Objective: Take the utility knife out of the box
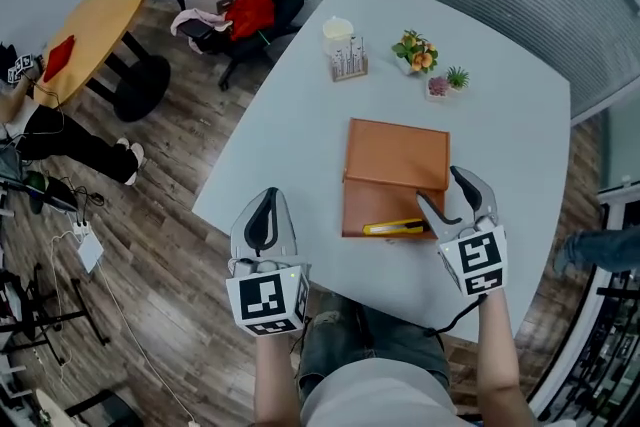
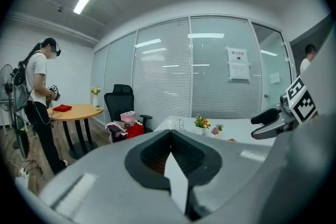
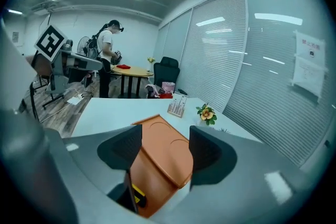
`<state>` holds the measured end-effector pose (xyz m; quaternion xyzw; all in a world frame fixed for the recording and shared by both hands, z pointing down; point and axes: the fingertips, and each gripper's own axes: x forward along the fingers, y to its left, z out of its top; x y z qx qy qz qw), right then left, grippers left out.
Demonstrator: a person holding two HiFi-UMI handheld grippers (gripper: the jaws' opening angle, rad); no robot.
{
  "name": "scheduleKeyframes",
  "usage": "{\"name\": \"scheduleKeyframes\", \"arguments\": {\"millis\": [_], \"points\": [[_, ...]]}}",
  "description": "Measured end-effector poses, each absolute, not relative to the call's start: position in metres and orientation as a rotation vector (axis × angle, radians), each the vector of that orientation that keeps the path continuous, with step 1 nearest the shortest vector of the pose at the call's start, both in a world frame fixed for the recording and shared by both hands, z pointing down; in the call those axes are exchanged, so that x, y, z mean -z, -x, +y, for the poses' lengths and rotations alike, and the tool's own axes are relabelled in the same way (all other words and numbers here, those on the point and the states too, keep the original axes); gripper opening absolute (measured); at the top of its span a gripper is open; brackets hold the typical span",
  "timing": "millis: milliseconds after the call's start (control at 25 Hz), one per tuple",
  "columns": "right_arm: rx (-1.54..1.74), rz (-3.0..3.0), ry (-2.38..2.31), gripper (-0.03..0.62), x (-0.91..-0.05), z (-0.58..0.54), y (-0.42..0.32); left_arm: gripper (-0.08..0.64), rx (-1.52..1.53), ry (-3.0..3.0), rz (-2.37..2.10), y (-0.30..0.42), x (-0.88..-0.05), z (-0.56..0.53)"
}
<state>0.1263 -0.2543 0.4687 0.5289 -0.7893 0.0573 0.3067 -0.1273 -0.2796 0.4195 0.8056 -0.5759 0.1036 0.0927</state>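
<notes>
Working across the tabletop (image 1: 300, 145), we find the orange box (image 1: 395, 155) open, our right gripper (image 1: 445, 190) with fingers spread at its near corner, our left gripper (image 1: 265, 215) clenched empty, and the yellow utility knife (image 1: 395, 228) inside. We judge a skewed pinch could drag the unsteadied box.

No writing can be read; the paper notice (image 2: 239, 64) on the far glass wall (image 2: 163, 76) is too small.

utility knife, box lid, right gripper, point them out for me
utility knife (image 1: 393, 228): head view, middle of its yellow body
box lid (image 1: 398, 153): head view, centre of the open orange lid
right gripper (image 1: 438, 187): head view, midway between its spread tips
</notes>
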Motion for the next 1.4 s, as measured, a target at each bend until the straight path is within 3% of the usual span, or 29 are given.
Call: {"name": "scheduleKeyframes", "arguments": {"millis": [880,1400], "points": [[-0.145,-1.912,-0.353,0.276,-0.615,-0.199,-0.118,0.0,-0.483,-2.275,-1.629,0.101,-0.491,-0.273],[-0.171,-1.784,-0.078,0.256,-0.657,-0.187,-0.106,0.0,-0.51,-2.275,-1.581,0.088,-0.508,-0.265]]}}
